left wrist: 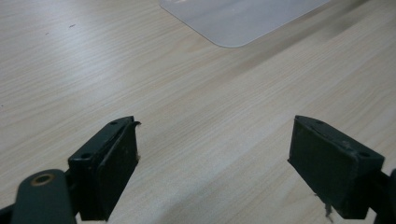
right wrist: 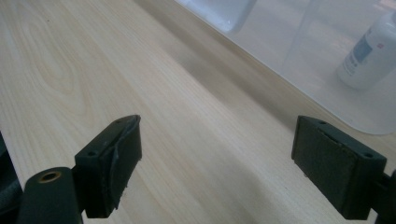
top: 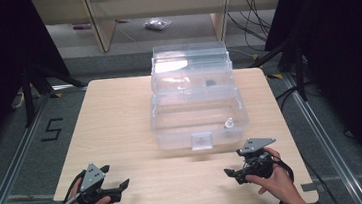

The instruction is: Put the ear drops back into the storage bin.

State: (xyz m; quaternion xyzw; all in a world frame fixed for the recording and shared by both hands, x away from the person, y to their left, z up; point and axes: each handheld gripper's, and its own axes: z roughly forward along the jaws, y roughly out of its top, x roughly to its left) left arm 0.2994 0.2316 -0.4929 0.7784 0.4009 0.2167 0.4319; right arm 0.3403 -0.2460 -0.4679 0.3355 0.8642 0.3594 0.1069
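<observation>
A clear plastic box (top: 197, 111) stands at the middle of the wooden table (top: 115, 118) with its lid (top: 190, 61) raised at the back. Inside it, near the front right corner, a small white bottle (top: 229, 123) stands upright. A small dark item (top: 211, 83) lies deeper in the box. My left gripper (top: 116, 176) rests near the table's front left, open and holding nothing. My right gripper (top: 233, 161) rests at the front right, open too. In the right gripper view the bottle (right wrist: 366, 51) shows through the box wall (right wrist: 299, 56), beyond my right gripper (right wrist: 217, 163). In the left gripper view, bare wood lies between the wide-apart jaws of my left gripper (left wrist: 215, 163).
The box has a front latch (top: 202, 140) facing the person. A corner of the box (left wrist: 233, 21) lies ahead in the left gripper view. Black stands (top: 30, 91) flank the table. Beyond it are shelf legs (top: 96, 24), cables (top: 253, 9) and a bag (top: 157, 24) on the floor.
</observation>
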